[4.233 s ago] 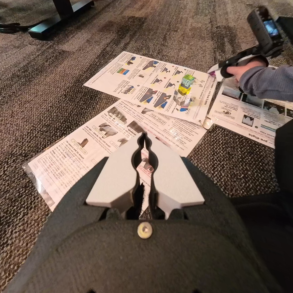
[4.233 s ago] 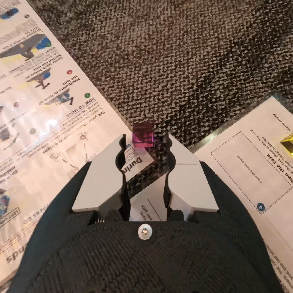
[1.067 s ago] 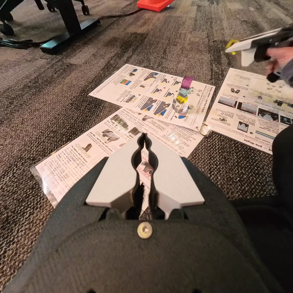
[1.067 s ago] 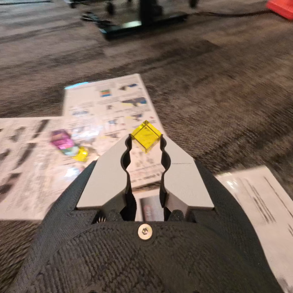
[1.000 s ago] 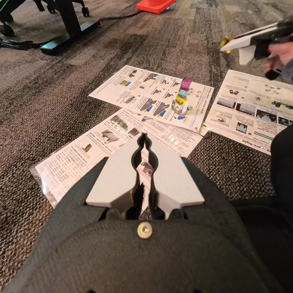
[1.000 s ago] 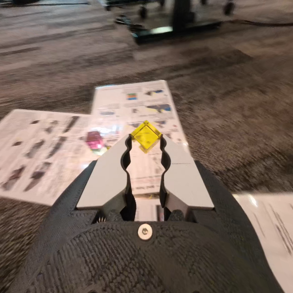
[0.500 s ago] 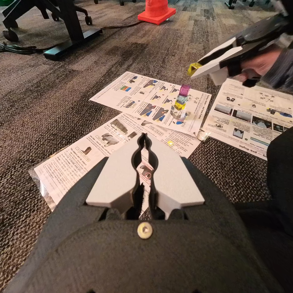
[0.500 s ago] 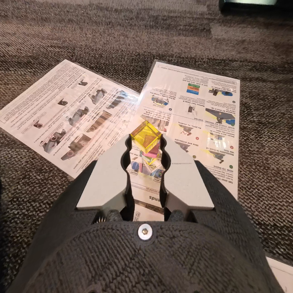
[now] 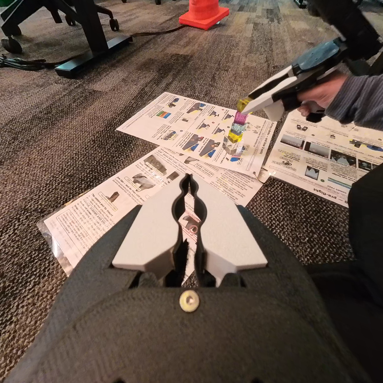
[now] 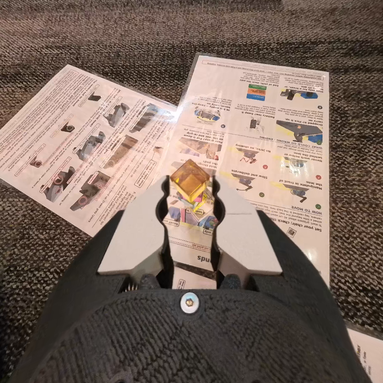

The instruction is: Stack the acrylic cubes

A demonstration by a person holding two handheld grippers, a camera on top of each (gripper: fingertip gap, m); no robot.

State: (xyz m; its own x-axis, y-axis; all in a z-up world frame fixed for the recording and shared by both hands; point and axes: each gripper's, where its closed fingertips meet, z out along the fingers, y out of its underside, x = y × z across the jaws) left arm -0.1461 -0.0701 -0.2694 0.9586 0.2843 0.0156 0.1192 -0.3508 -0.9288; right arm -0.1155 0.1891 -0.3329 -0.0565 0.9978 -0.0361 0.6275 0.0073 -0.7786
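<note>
Right gripper (image 10: 190,182) fingers, lately pinching the yellow cube (image 10: 189,181), now slackened around it atop the cube stack (image 9: 236,132); left gripper (image 9: 188,176) fingers pressed together, idle over the laminated sheet (image 9: 128,199)

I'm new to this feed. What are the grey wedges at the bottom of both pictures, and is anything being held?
There is no robot arm. A person holds a two-fingered gripper in each hand, and each gripper's camera looks forward along its own grey fingers.

In the left view, the left gripper is shut and holds nothing. It hangs over printed sheets spread on carpet.

The left view also shows the person's hand holding the right gripper at a stack of clear coloured cubes.

A yellow cube sits between the right gripper's fingers, on top of the stack. A sliver of space shows beside the cube, so the fingers do not seem to press it.
</note>
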